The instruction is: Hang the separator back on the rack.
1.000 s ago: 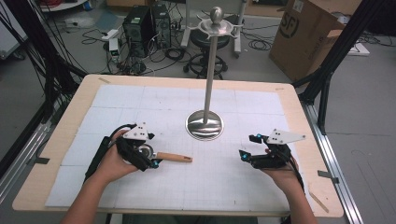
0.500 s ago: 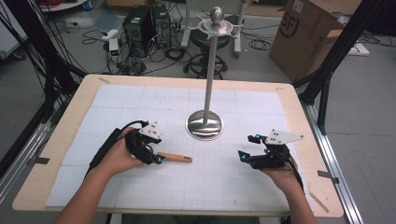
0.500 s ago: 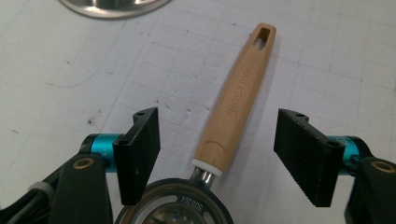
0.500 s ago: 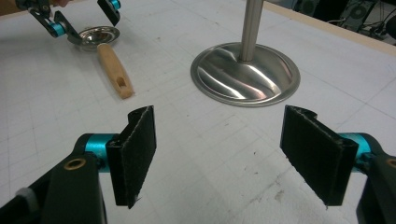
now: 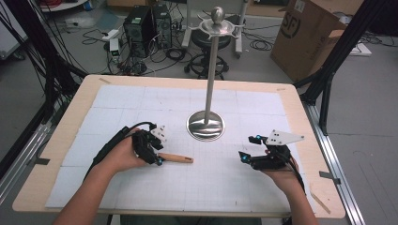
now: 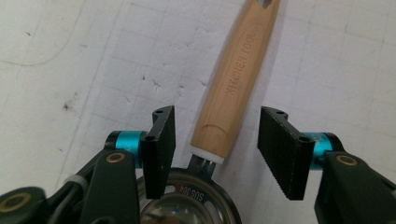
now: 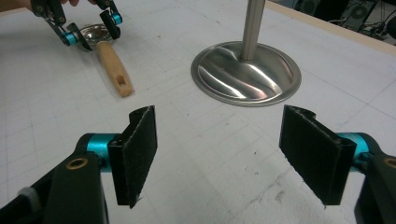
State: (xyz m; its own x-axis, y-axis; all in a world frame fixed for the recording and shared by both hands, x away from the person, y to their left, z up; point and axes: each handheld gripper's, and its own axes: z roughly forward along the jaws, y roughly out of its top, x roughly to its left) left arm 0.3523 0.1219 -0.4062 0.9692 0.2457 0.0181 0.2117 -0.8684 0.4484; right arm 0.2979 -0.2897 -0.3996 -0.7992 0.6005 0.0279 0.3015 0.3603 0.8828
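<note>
**Left gripper straddling wooden-handled utensil; right gripper idle**

Left gripper [image 6: 216,149] sits low over the wooden-handled steel kitchen utensil [image 6: 236,79], which lies flat on the white gridded table mat [image 5: 234,183], left of centre near the front edge. Handle is light wood, rounded, stamped with lettering, with a white collar where it meets the metal neck. The round steel head [image 6: 187,205] lies under the gripper body, partly hidden.

In the left gripper view the jaws stand on either side of the handle's collar end. They have just been closing, with the handle between them. A gap shows on both sides; pads not yet pressing on the wood.

In the high view, the left gripper [image 5: 152,150] is over the head end and the handle [image 5: 176,158] points right, toward the right gripper [image 5: 251,150].

Right gripper [image 7: 217,154] is held just above the mat at front right, jaws wide apart, nothing between them. It is well apart from the utensil.

The polished steel stand with domed round base and tall pole [image 5: 205,125] rises at mat centre, behind both grippers, near the handle's free end but not touching it.
</note>
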